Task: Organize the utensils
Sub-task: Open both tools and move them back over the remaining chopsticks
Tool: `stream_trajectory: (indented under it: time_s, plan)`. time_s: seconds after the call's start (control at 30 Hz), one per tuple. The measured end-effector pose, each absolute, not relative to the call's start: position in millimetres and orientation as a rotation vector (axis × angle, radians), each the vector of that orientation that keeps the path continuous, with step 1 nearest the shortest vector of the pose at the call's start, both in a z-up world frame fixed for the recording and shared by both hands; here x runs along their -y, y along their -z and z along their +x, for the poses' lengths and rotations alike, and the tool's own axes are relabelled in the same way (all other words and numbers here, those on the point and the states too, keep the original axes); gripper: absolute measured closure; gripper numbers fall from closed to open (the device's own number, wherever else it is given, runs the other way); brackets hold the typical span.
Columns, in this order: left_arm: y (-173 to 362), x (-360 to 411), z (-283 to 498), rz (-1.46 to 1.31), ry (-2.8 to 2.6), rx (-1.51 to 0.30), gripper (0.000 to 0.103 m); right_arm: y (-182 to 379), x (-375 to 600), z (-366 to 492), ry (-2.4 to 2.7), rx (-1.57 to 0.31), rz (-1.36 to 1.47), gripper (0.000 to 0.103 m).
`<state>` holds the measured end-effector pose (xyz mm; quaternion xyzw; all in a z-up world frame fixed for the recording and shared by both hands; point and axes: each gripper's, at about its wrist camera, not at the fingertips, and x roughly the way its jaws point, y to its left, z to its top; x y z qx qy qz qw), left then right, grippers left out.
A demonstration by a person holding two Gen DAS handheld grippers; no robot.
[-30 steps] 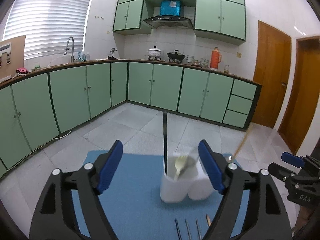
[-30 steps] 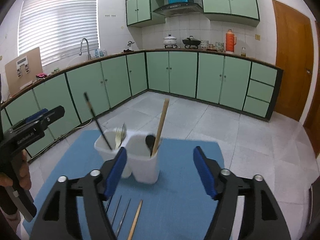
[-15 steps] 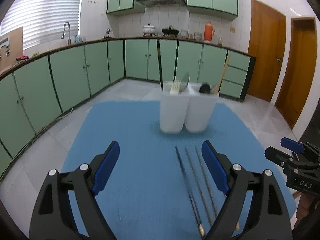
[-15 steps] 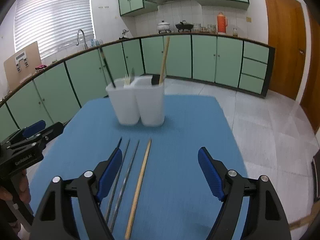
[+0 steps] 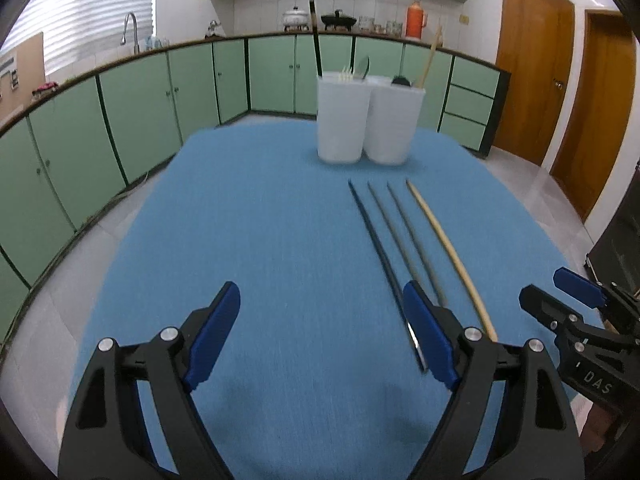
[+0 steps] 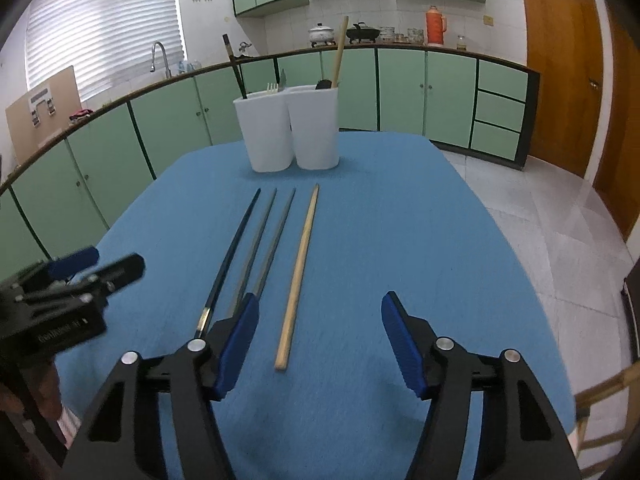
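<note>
Between closing right gripper (image 6: 316, 336) jaws, seemingly untouched, wooden chopstick (image 6: 298, 276) on blue mat (image 6: 400, 220)

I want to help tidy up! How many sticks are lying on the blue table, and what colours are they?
Dark blue-black stick: 1
Grey metal sticks: 2
Light wooden stick: 1
Total lying on the blue table: 4
</note>
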<state>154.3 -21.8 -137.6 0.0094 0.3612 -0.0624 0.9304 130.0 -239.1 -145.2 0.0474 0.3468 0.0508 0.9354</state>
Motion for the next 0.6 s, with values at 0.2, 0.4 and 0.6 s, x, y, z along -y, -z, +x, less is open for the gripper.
stream_trajectory:
  time_s: [0.2, 0.4, 0.6]
  plan:
    - [155, 19, 141, 0.02, 0.128, -0.772, 0.027, 162, 229, 118, -0.115, -0.724, 0.1, 0.054]
    - [161, 19, 138, 0.014, 0.127, -0.785, 0.027, 178, 221, 111, -0.12, -0.743, 0.079, 0.066]
    - [164, 21, 140, 0.011, 0.131, -0.797, 0.027, 186, 219, 110, -0.113, -0.743, 0.074, 0.076]
